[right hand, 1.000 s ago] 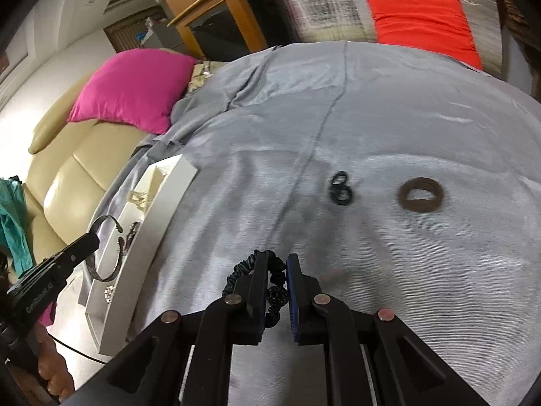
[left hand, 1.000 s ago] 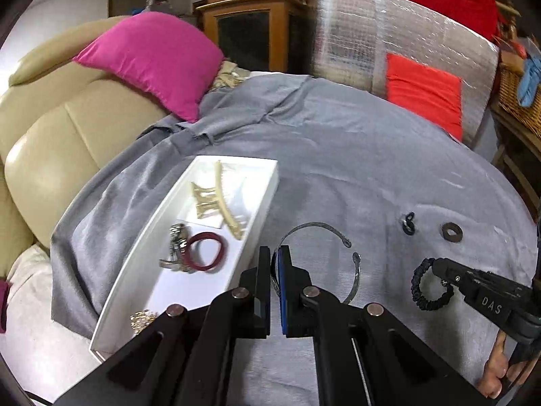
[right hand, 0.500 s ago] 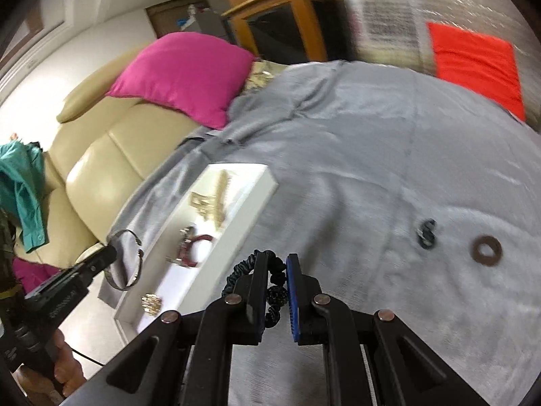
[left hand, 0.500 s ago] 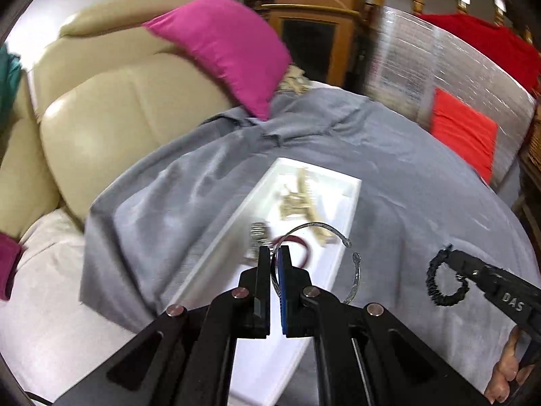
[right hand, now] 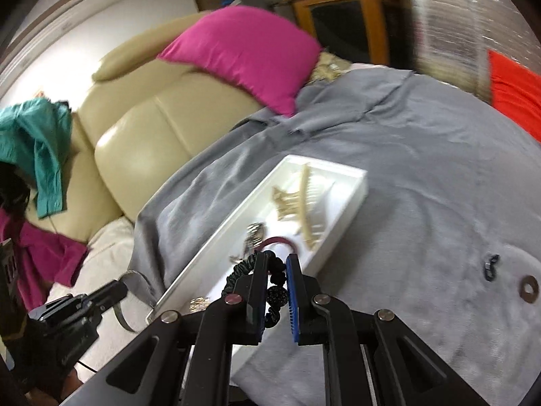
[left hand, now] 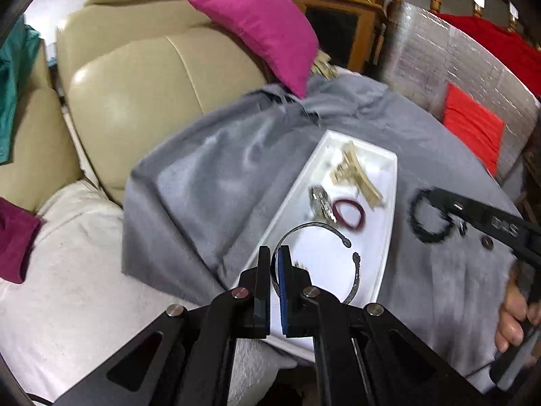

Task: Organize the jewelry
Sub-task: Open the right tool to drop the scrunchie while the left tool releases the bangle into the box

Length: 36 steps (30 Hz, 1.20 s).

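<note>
Since a second ago both grippers are swinging left toward the tray [left hand: 389,203]: it is now sitting center frame in both views, where before it was at lower left.

Left gripper [left hand: 274,291] is pinching the bangle [left hand: 338,233], jaws nearly closed on its thin band; the open metal hoop is hanging over the tray's near end, lower center of the left view. Right gripper [right hand: 274,299] is holding the scrunchie [right hand: 270,287], jaws part-closed around the black coil; it is hovering at the tray's near right edge, bottom center of the right view.

Progress, judging from the layout: roughly halfway.
- Done: claw clip [left hand: 355,176], watch [left hand: 319,203], red band [left hand: 348,215] and a small gold piece [right hand: 199,302] are lying in the tray.
- In hand: bangle and scrunchie, not yet released.
- Left: small black clip [right hand: 490,265] and brown ring [right hand: 529,289] are lying on the cloth [right hand: 422,169] at right of the right view, well apart from the tray.

Surface: grey cloth draped over a rounded top, wrinkled at the upper edge. Room: beige sofa [left hand: 135,84] upper left, magenta pillow [left hand: 260,30] top center, teal garment [right hand: 37,142] at left, wooden cabinet [right hand: 341,23] top right, orange cushion [left hand: 473,125] at right.
</note>
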Each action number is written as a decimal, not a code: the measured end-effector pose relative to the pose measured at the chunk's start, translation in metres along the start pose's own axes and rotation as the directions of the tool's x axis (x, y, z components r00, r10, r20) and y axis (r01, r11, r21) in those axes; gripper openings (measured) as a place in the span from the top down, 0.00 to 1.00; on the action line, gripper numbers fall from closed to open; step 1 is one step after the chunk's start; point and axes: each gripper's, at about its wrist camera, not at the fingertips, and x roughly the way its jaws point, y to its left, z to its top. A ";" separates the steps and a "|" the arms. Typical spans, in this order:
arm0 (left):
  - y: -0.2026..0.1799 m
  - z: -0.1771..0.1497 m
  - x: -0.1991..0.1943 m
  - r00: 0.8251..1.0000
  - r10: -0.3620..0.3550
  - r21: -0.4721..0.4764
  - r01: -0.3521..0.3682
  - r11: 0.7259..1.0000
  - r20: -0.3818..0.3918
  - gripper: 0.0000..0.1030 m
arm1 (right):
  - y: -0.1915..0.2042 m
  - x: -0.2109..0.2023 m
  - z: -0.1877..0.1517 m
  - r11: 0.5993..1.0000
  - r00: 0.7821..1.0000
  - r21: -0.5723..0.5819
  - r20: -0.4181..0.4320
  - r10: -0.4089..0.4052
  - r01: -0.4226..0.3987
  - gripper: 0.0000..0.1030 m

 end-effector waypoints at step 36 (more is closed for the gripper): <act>-0.017 -0.027 0.092 0.936 -0.055 0.029 0.070 0.997 -0.348 0.96 | 0.032 0.142 -0.006 0.993 0.911 -0.110 -0.401 -0.090 0.050 0.87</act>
